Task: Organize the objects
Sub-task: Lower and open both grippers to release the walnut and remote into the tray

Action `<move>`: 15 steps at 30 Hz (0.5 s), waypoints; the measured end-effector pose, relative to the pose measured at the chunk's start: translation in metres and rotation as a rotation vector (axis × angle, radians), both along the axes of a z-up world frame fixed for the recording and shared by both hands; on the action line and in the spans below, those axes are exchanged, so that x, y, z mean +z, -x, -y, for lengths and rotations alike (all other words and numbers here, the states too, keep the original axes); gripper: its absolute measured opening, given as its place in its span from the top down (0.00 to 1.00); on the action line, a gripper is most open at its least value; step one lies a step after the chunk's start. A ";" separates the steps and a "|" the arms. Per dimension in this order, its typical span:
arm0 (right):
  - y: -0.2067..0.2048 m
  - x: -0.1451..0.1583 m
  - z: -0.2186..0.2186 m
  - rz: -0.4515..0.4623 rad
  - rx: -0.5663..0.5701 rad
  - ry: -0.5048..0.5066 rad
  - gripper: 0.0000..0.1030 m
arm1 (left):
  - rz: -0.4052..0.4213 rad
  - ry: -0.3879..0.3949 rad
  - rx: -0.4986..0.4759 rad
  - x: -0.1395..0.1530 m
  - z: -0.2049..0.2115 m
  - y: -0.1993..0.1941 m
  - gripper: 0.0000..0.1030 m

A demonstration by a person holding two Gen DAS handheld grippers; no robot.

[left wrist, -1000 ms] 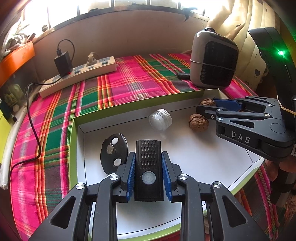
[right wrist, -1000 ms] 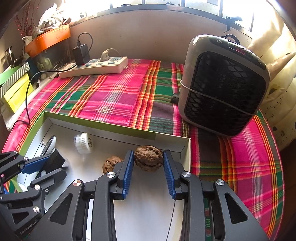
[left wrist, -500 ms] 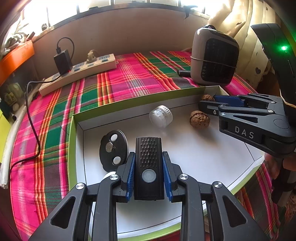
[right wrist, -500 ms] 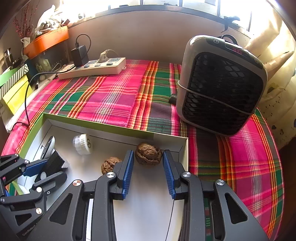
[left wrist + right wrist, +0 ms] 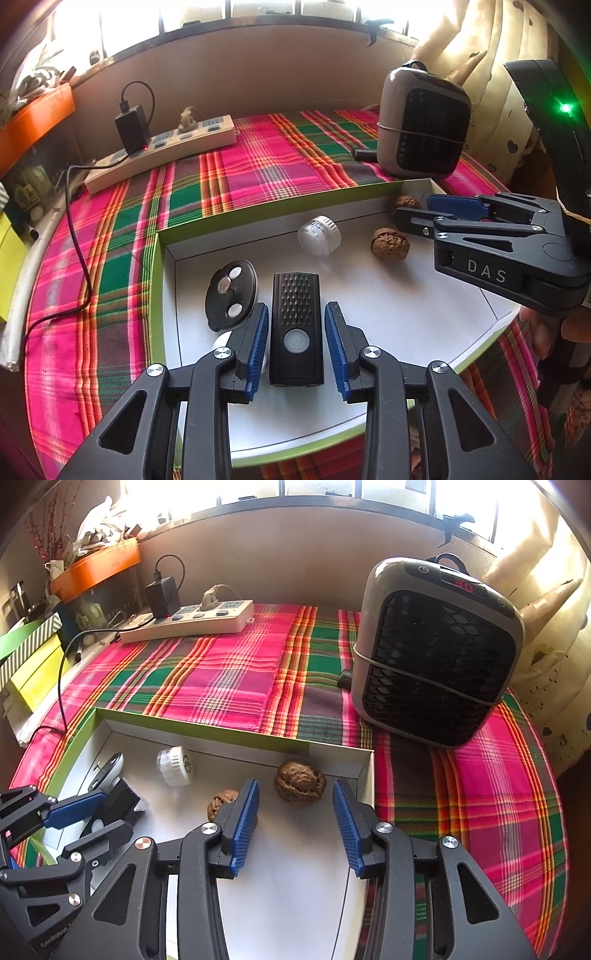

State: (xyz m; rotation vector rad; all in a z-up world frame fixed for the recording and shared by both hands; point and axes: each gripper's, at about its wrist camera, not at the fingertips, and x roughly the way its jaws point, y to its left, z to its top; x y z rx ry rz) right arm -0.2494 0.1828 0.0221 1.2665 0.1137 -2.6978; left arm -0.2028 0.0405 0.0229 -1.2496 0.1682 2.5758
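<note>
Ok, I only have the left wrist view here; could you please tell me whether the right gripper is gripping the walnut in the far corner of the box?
Observer: No. The walnut lies on the box floor between the right gripper pads, with a gap on each side. The jaws are opening.
Operator: Thank you. Is it pressed against the wall of the box?
Observer: It sits close to the far wall of the box, near the right corner. I cannot tell whether it touches.
Operator: And is the heater switched on?
Observer: The heater has a red display lit on its top edge.
</note>
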 end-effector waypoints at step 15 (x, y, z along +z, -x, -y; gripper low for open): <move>-0.029 0.016 -0.003 -0.040 -0.001 0.027 0.58 | -0.054 0.002 0.011 0.014 0.001 -0.027 0.70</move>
